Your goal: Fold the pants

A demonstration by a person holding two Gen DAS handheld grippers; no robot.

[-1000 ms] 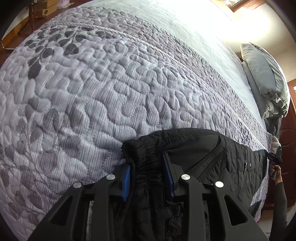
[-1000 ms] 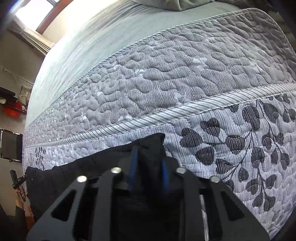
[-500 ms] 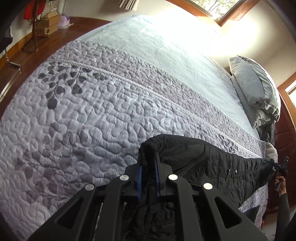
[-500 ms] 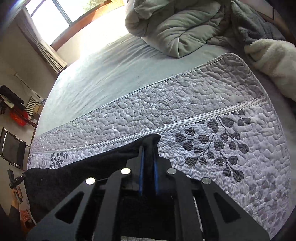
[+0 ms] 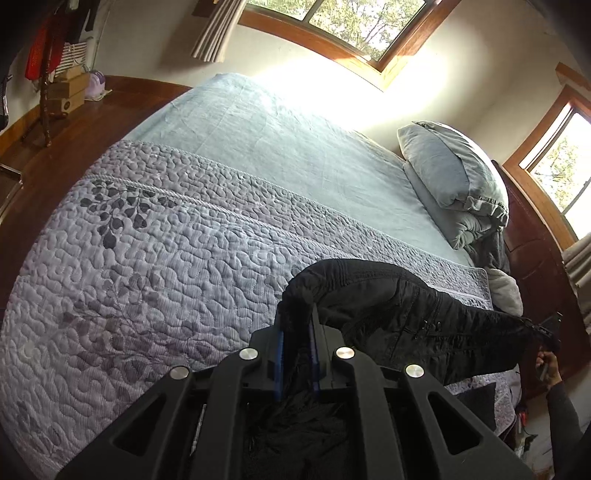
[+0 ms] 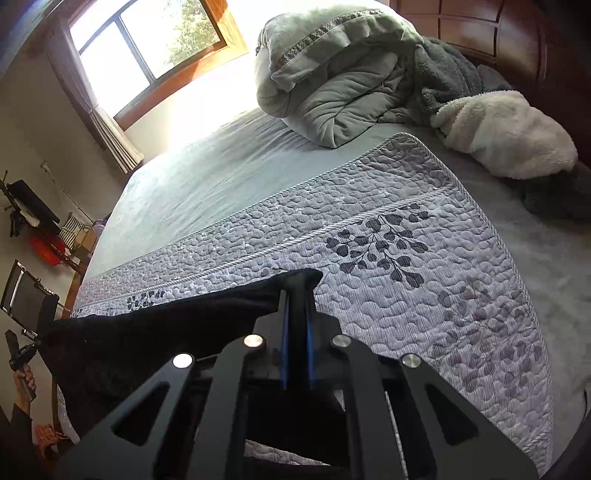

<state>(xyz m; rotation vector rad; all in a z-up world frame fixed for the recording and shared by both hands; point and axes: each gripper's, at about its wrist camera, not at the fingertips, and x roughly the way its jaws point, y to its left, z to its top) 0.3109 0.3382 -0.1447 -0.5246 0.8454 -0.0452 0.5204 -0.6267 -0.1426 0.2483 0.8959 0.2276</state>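
Both tools have risen since the earlier frame, lifting the black quilted fabric pants above the grey quilted bedspread. Left tool and right tool each clench the pants' edge.

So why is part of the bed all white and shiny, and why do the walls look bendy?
Left wrist view: window sunlight washes out the far sheet; the fisheye lens curves the room. Right wrist view: the same glare under its window; the black pants show hardly any detail.
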